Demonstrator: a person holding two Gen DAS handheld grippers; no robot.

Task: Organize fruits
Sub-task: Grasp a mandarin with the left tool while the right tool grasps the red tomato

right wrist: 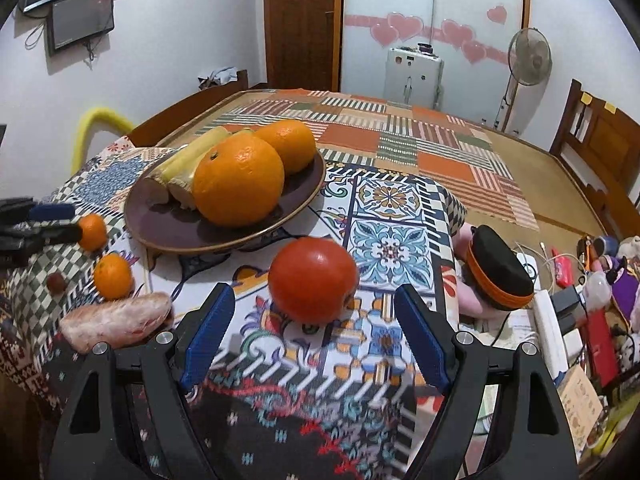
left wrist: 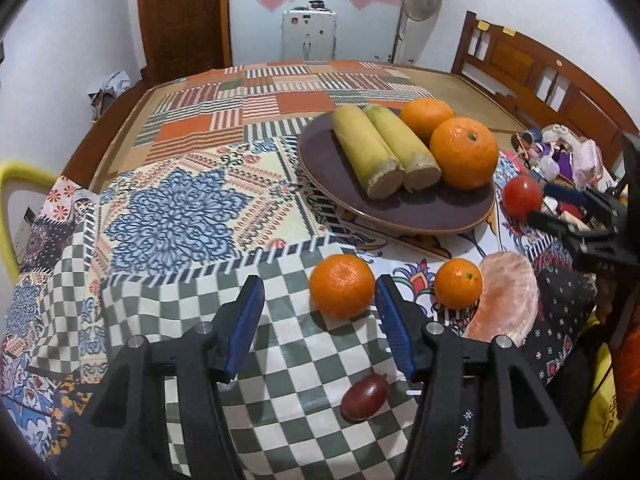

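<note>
My left tool (left wrist: 318, 306) and right tool (right wrist: 314, 322) both gape empty, one small dimpled tangerine (left wrist: 342, 286) at one o'clock of the left, one glossy round tomato (right wrist: 313, 279) before the right, while the brown plate (left wrist: 320, 152) holds two big oranges (left wrist: 464, 153) and two cylindrical yellow stalks (left wrist: 366, 150)

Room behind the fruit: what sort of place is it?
Probably a lived-in home room: a patchwork cloth covers the surface, a standing fan waits by the wall, and a wooden headboard suggests a bed.
</note>
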